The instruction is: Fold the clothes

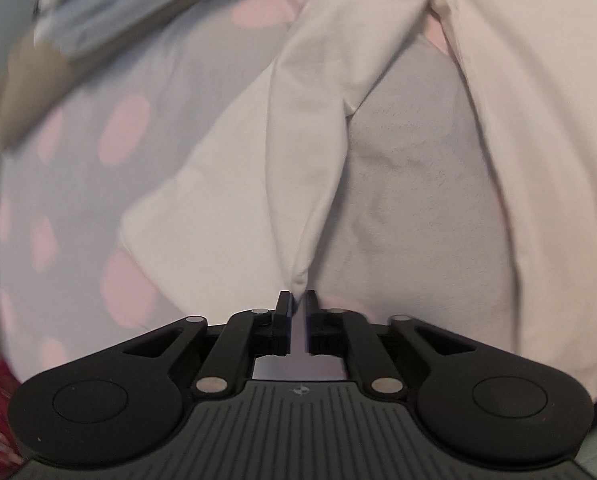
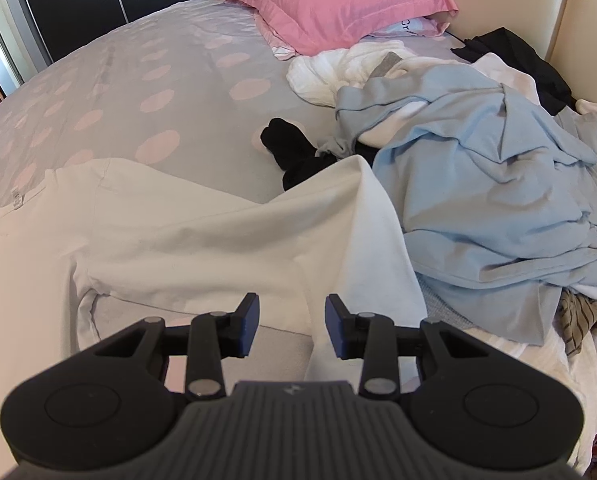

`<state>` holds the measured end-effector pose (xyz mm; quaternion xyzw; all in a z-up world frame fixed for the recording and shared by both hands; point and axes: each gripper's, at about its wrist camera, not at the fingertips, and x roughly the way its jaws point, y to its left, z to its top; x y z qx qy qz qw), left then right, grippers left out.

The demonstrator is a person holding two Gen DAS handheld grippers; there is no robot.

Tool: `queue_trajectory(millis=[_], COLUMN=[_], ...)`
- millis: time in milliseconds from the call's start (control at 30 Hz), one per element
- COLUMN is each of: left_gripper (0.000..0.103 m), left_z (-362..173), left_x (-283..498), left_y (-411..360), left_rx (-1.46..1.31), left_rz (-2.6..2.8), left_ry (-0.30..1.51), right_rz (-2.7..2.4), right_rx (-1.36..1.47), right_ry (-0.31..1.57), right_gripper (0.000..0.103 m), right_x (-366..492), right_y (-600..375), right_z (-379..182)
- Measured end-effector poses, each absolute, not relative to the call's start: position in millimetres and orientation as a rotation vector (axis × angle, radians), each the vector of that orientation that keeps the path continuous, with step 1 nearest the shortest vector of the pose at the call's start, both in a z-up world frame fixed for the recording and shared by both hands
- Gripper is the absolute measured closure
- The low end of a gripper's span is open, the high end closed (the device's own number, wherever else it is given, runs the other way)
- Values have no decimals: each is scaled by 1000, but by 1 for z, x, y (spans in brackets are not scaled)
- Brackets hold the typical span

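Sleeve tip (image 1: 300, 276) of the white T-shirt (image 2: 186, 236) sits loose between my left gripper (image 1: 297, 300), barely parted; right gripper (image 2: 291, 308) half-open, empty. I should lay it flat on the bed (image 2: 138, 80).

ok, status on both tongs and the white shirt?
Left tongs slightly parted, white shirt fold tip between. Right tongs open, empty, over shirt. Laundry pile alongside.

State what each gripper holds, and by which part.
Left gripper: a peaked fold of the white garment reaches its slightly parted jaws, apparently unclamped. Right gripper: open, holding nothing.
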<state>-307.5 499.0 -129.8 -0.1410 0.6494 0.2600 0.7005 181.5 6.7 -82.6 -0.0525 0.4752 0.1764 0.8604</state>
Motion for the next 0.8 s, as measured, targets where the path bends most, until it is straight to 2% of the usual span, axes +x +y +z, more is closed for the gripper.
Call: queue_trajectory(millis=[67, 100, 200, 300, 467, 533, 600, 700, 767, 800], left_gripper=[60, 57, 57, 57, 54, 50, 50, 60, 95, 95], left_z=[-119, -112, -92, -91, -119, -134, -151, -161, -156, -151], left_x=[-319, -325, -343, -351, -350, -351, -353, -356, -357, -357], left_y=[512, 519, 542, 566, 597, 609, 618, 621, 622, 622], left_rx=[-427, -471, -586, -588, -569, -604, -653, -708, -750, -764], left_rz=[600, 635, 749, 905, 1041, 1059, 1069, 1062, 1045, 1031], left_ry=[1381, 1326, 1143, 1042, 1033, 1069, 1132, 1140, 1083, 1057], right_rz=[365, 363, 365, 379, 374, 364, 355, 350, 354, 359], right_rx=[-108, -107, -88, -49, -49, -44, -48, -62, -76, -86], right_ry=[999, 999, 1008, 1027, 1029, 1035, 1041, 1048, 1051, 1054], right_gripper=[63, 63, 63, 63, 62, 62, 62, 62, 62, 62], right_x=[182, 182, 183, 185, 184, 185, 187, 189, 190, 189], right_y=[5, 5, 5, 5, 7, 6, 7, 11, 17, 20], right_z=[-83, -83, -83, -85, -85, -86, -89, -92, -94, -95])
